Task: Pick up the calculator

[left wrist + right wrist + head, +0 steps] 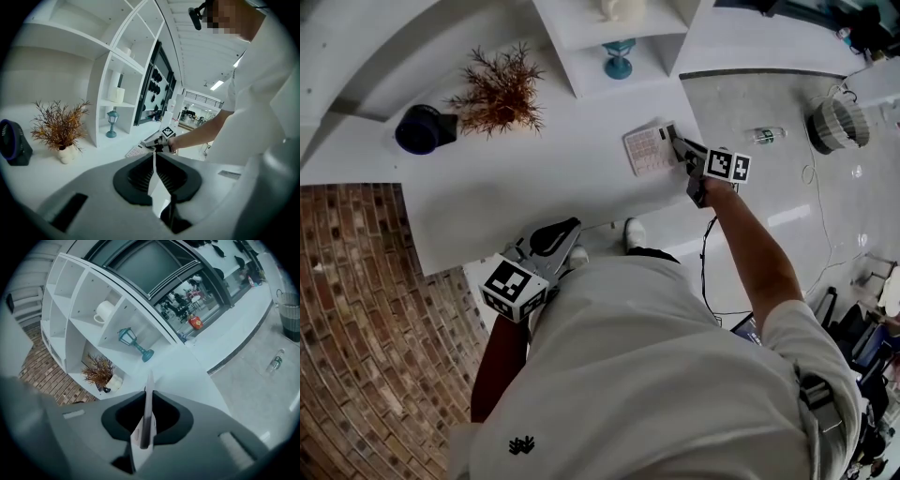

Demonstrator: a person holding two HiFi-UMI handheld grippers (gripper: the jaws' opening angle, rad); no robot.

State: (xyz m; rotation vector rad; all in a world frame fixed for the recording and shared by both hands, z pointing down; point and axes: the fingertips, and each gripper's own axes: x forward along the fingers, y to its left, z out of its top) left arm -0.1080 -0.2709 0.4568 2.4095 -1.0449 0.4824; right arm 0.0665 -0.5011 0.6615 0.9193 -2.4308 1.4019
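Your right gripper (678,148) has its two dark jaws closed on the right edge of the flat, pale pinkish-white plastic calculator (649,148). In the right gripper view the body stands edge-on, as a thin plate between the pads. It seems the pads press on both faces, though the wide lens makes this hard to confirm. The calculator lies at the right end of the long white table (516,197), close to its corner, and I judge it is not yet lifted.

To do this step well, make the pinch firm before you raise. You hold only a narrow border of a thin plate, so it can pivot or slide out. Lift straight up and slowly, with a steady wrist, and do not drag it over the table edge. If it droops, put it down and take a deeper bite.

Your left gripper (563,232) is low near your body, with its jaws pressed together and nothing between them. It is well apart from the calculator, and the lift does not need it.

Further out on the table are a brown dried plant in a small white pot (499,91) and a round dark blue fan (422,128).

For writing, there is little. The cubes on both grippers carry black-and-white square markers, which are patterns and not letters. The print on the calculator keys is too small to read. The small black mark on your white shirt (522,445) gives no readable word.
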